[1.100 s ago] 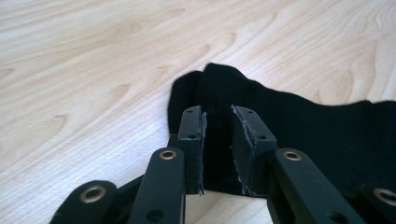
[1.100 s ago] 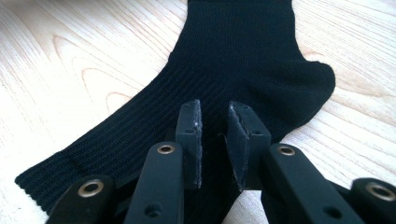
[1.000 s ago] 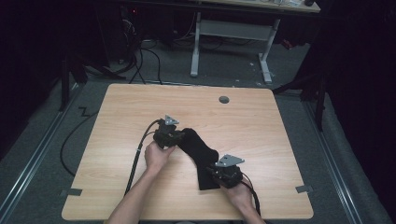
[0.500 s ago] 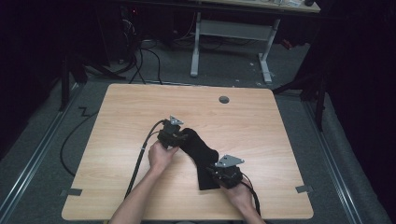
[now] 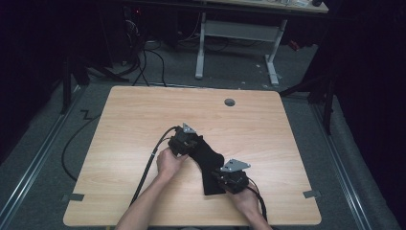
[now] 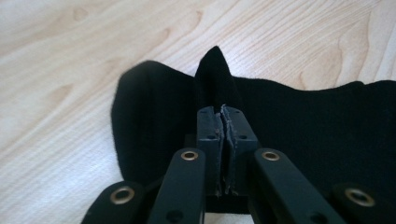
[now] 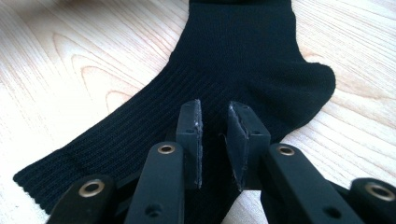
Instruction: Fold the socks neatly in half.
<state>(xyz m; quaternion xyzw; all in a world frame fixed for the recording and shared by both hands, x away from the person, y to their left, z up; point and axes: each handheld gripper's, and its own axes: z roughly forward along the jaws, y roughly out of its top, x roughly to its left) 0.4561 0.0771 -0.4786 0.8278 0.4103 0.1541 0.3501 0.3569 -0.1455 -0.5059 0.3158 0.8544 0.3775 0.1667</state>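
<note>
Bench: a pale wooden table (image 5: 143, 120) with visible grain and rounded corners; grey tape tabs sit at its near left and near right edges, and a small grey round cap (image 5: 230, 102) sits near the far edge, right of the middle.
Right hand: comes in over the near edge, right of centre, knuckles up, holding the right gripper (image 5: 225, 181) low over the sock's cuff end, pointing away and to the left.
Right tool: in the right gripper view the two black jaws stand a little apart with a narrow gap, their pads over the ribbed cuff; whether they nip any cloth I cannot tell.
Left hand: the forearm reaches from the near edge toward the table's middle; the left gripper (image 5: 191, 143) lies at the sock's far end.
Left tool: its jaws have just been closing and are now pressed together on a pinched fold of the black sock (image 6: 299, 121), which stands up in a peak past the tips in the left gripper view.
Sock: black knit, ribbed on the leg, smoother at the heel bulge; it lies flat near the table's middle, running diagonally between the two grippers.
Room: dark grey floor, black cables beyond the far left corner, a white-legged desk frame (image 5: 234, 43) farther back.
</note>
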